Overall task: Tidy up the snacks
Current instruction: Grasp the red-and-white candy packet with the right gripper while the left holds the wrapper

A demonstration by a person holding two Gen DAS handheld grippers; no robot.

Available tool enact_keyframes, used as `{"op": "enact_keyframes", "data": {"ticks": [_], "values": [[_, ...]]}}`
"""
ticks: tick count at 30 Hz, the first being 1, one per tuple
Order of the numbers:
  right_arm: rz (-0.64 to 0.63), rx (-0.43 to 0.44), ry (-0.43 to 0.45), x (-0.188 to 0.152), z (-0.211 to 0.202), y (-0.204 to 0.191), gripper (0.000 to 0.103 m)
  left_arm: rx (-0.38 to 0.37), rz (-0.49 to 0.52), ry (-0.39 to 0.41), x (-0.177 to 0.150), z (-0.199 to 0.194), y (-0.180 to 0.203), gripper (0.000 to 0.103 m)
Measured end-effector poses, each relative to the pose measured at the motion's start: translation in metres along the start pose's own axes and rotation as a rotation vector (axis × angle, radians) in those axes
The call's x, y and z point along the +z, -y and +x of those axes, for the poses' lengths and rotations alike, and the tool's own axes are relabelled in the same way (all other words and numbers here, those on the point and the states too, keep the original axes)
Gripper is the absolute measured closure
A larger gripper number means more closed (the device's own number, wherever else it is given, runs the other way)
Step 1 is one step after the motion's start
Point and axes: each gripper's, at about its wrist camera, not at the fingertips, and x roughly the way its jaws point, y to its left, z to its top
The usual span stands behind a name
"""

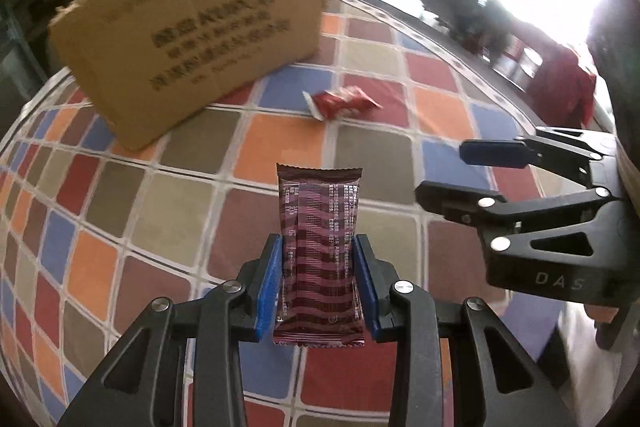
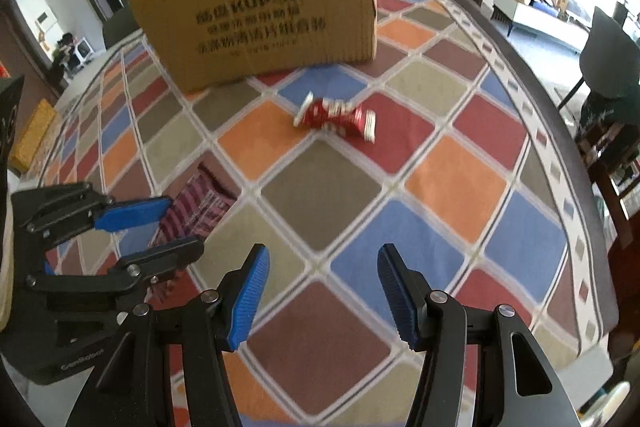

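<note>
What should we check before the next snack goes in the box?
1. Left tongs grip the striped snack bar firmly: ok, pinched on both sides.
2. Right tongs free to grab: ok, open and holding nothing.
3. Red snack packet reachable: ok, lying alone on the checkered tablecloth.
4. Cardboard box upright on the table: ok.
5. Box top open: cannot tell, the top is hidden.
6. Room inside the box: cannot tell.
</note>
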Motion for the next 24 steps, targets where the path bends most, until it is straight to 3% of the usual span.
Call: {"op": "enact_keyframes", "data": {"ticks": [6, 11, 24], "values": [[-0.059, 0.027, 0.025, 0.026, 0.006, 0.007, 0.046, 0.052, -0.178, 0.039, 0.015, 0.000, -0.012, 0.068], [-0.197, 0.015, 0.017, 0.052, 0.013, 0.006, 0.046, 0.074, -0.294, 0.050, 0.023, 0.000, -0.018, 0.068], [-0.536, 0.002, -0.097, 0.089, 0.052, -0.005, 0.046, 0.100, -0.436, 0.040, 0.043, 0.014, -0.025, 0.068]]}}
